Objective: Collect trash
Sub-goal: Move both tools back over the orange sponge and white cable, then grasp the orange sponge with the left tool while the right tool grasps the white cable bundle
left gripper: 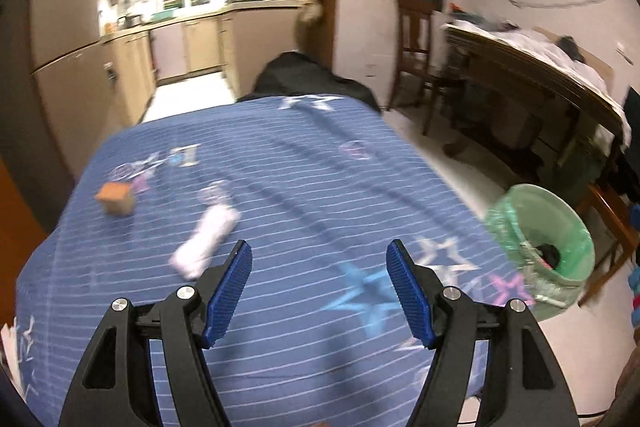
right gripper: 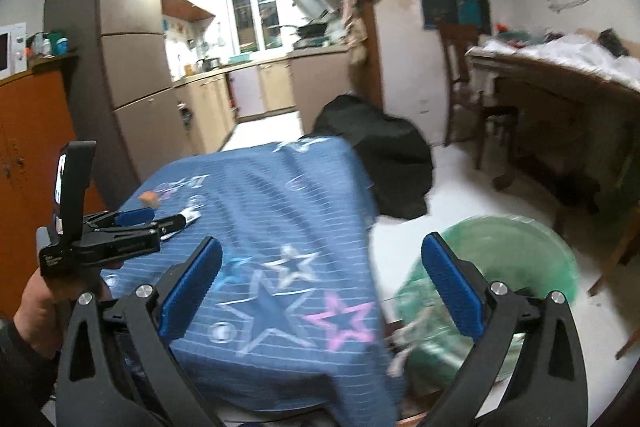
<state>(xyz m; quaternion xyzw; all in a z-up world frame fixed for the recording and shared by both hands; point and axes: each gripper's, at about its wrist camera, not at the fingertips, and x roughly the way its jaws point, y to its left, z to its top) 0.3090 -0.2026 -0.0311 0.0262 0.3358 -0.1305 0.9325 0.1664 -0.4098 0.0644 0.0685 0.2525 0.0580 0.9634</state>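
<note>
On the blue star-patterned tablecloth (left gripper: pixel 304 163), the white crumpled wrapper (left gripper: pixel 206 241) lies just ahead-left of your left gripper (left gripper: pixel 319 291), released and empty; your right gripper (right gripper: pixel 322 287) gapes empty near the table's right edge.

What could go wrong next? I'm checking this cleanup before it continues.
1. The green-lined trash bin stands on the floor beyond the edge of the blue star-patterned tablecloth; a short drop could miss it.
2. Both views are blurred, so the left claw might misjudge the crumpled white wrapper.
</note>
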